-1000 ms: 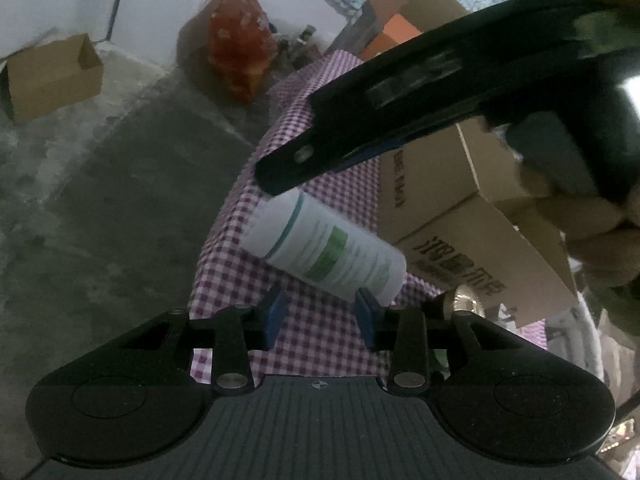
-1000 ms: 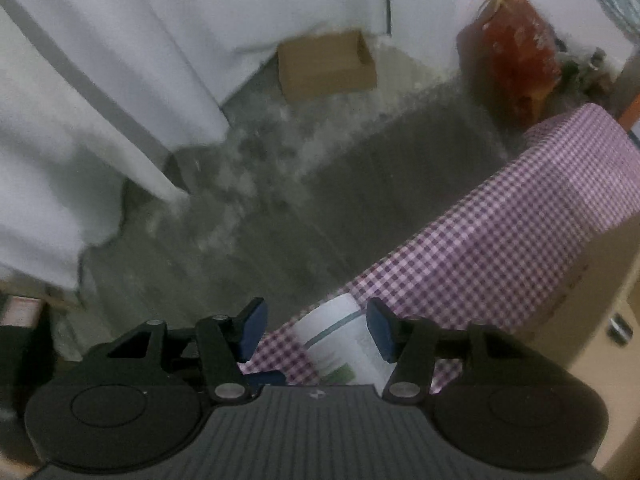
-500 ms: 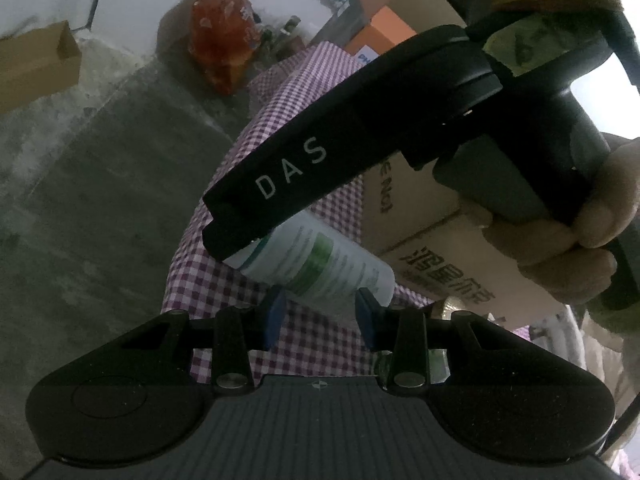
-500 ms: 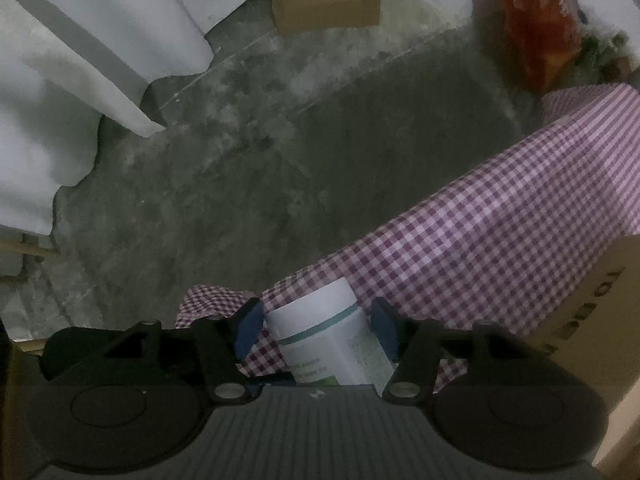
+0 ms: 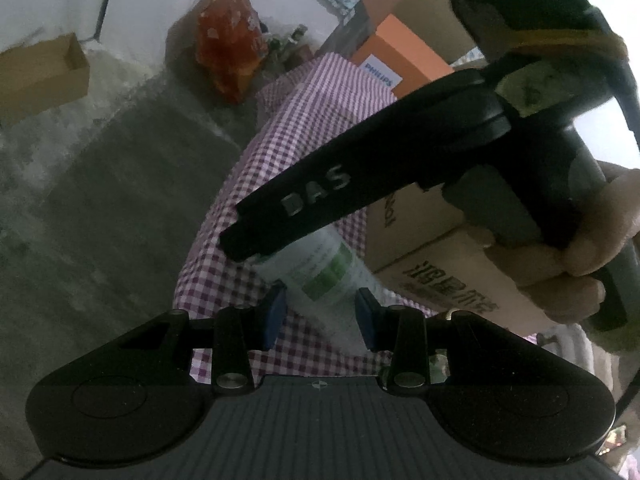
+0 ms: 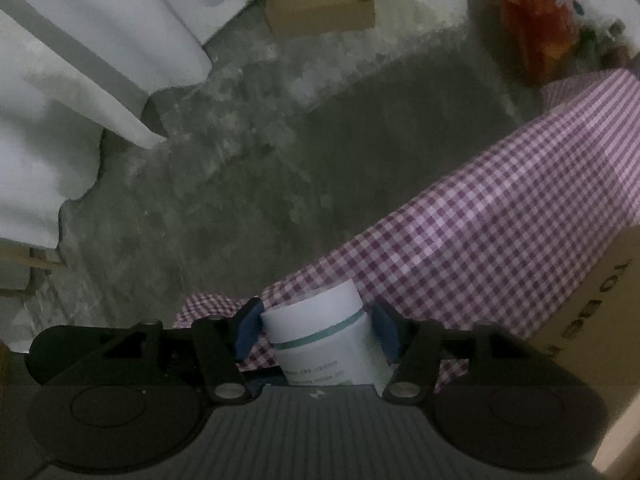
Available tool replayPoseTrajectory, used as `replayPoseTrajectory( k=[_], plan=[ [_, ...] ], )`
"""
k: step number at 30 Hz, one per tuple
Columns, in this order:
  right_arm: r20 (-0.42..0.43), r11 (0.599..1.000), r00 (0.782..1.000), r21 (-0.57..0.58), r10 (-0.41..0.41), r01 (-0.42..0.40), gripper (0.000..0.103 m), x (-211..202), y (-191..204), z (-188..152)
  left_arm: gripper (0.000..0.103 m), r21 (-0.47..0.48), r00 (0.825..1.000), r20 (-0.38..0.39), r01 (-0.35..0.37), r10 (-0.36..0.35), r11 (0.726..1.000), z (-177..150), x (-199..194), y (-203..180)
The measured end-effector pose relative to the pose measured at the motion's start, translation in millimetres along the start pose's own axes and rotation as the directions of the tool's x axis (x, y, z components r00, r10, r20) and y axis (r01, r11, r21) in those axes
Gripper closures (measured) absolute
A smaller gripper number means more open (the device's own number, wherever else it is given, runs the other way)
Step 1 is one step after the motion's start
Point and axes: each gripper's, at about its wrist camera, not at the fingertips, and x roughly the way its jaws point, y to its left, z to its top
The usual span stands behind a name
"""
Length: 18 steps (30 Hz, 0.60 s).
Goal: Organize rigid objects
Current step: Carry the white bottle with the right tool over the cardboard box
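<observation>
A white bottle with a green label [image 5: 324, 268] lies on its side on the purple checked tablecloth [image 5: 320, 120], next to a brown cardboard box [image 5: 432, 256]. My right gripper [image 6: 316, 330] straddles the bottle's capped end [image 6: 320, 320], its blue pads close on both sides; contact is unclear. In the left wrist view the right gripper's black body [image 5: 360, 192] reaches down over the bottle. My left gripper [image 5: 320, 314] is open, its blue fingertips either side of the bottle's other end, and holds nothing.
An orange Philips box [image 5: 396, 60] and more cardboard stand at the table's far end. A red bag [image 5: 228, 48] and a small open carton [image 5: 40, 76] sit on the concrete floor. White fabric [image 6: 80, 60] hangs at the left.
The right gripper has come down over the bottle and its jaws have narrowed around the cap end. The left gripper has moved forward, so the bottle now lies between its fingertips.
</observation>
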Motion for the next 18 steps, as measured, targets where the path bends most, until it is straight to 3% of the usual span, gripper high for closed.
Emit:
replayPoseTrajectory(
  k=[7, 12, 18],
  plan=[
    [0.161, 0.996, 0.985, 0.056, 0.062, -0.072, 0.047, -57.0, -13.2, -11.6, 0.065, 0.050, 0.996, 0.085, -0.007, 0.003, 0.999, 10.4, -36.9, -20.7],
    [0.275, 0.989, 0.956, 0.075, 0.105, -0.130, 0.048, -97.4, -20.0, -22.3, 0.065, 0.131, 0.991, 0.130, -0.003, -0.014, 0.991, 21.3, -55.9, -50.8],
    [0.388, 0.988, 0.919, 0.098, 0.071, -0.118, 0.048, -142.6, -34.6, -36.6, 0.065, 0.205, 0.986, 0.163, 0.000, -0.034, 0.979, 34.1, -64.6, -81.0]
  ],
)
